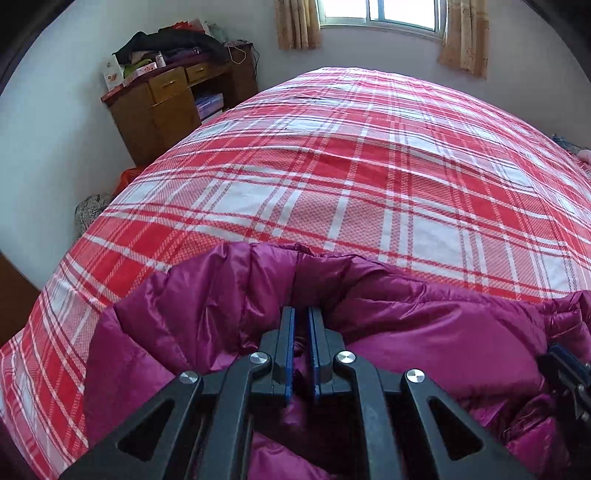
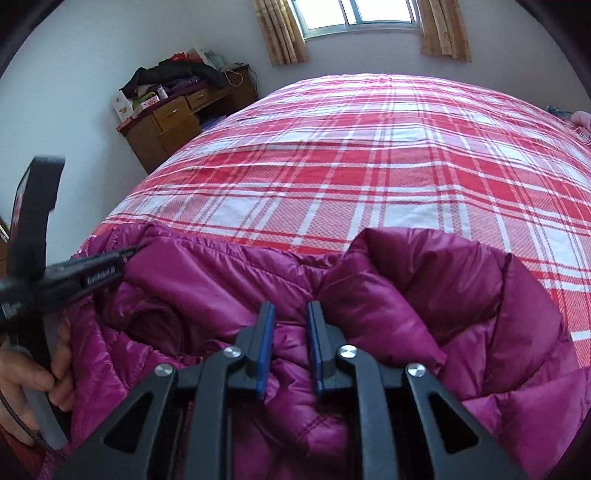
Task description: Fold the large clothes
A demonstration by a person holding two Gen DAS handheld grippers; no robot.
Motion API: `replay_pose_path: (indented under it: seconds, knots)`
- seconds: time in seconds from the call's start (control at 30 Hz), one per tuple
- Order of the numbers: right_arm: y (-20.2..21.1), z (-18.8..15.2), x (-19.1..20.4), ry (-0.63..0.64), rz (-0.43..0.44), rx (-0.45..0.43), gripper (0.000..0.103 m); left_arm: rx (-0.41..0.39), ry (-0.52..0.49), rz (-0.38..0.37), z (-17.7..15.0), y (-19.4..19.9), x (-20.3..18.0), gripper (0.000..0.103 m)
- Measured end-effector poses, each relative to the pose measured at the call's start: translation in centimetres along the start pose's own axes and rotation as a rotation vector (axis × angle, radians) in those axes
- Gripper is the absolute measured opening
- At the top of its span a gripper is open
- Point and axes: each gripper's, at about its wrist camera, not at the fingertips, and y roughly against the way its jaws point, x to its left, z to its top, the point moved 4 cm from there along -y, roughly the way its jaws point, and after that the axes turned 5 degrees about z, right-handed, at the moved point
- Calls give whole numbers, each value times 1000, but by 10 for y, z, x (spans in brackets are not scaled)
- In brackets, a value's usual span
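A magenta puffer jacket (image 1: 424, 332) (image 2: 406, 295) lies bunched at the near edge of the bed. My left gripper (image 1: 301, 314) is shut on a raised fold of it, and a dark seam runs up from between the pads. In the right wrist view the left gripper (image 2: 135, 250) pinches the jacket's far left edge, held by a person's hand (image 2: 33, 376). My right gripper (image 2: 291, 306) has its blue pads a narrow gap apart, pressing puffy jacket fabric bunched between them. Only part of the right gripper (image 1: 554, 354) shows at the right edge of the left wrist view.
The bed carries a red and white plaid sheet (image 1: 332, 166) (image 2: 369, 166) that stretches far beyond the jacket. A wooden desk (image 1: 166, 99) (image 2: 173, 118) piled with clothes and boxes stands at the back left wall. A curtained window (image 1: 380, 14) is behind the bed.
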Motion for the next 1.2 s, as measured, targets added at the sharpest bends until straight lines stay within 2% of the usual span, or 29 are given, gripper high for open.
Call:
replay_pose_path:
  seconds: [0.07,0.2,0.33,0.37,0.43,0.47,0.53,0.7,1.03,1.2]
  knots:
    - [0,0,0,-4,4,-1,19,-12,30,-6,0,-3,1,7]
    - [6,4,-5,-42,6,-16,19,-46,-29,82,-3,1,-12,7]
    - [48,15,-15,-160,-38,-139,21,-45,-16,62,-2,-1,-7,7]
    - [49,17,-14,-128,-88,-119,26,-46,-14,58,-2,-2,-7,7]
    - [36,15,-12,-29,-217,-20,27,-49,-25,69,-3,-2,-8,7]
    - [28,12,-13,-5,-248,6,27,-52,-32,77,-3,-2,-10,7]
    - [17,5,-19,8,-255,22,25,-56,-42,86,-4,-1,-11,7]
    - [5,7,-16,65,-345,3,25,-60,-55,104,-3,-3,-15,7]
    - [8,7,-18,52,-322,-22,25,-68,-75,123,-3,-4,-19,4]
    - [40,4,-16,10,-247,-177,28,-70,-71,120,-3,-5,-19,4]
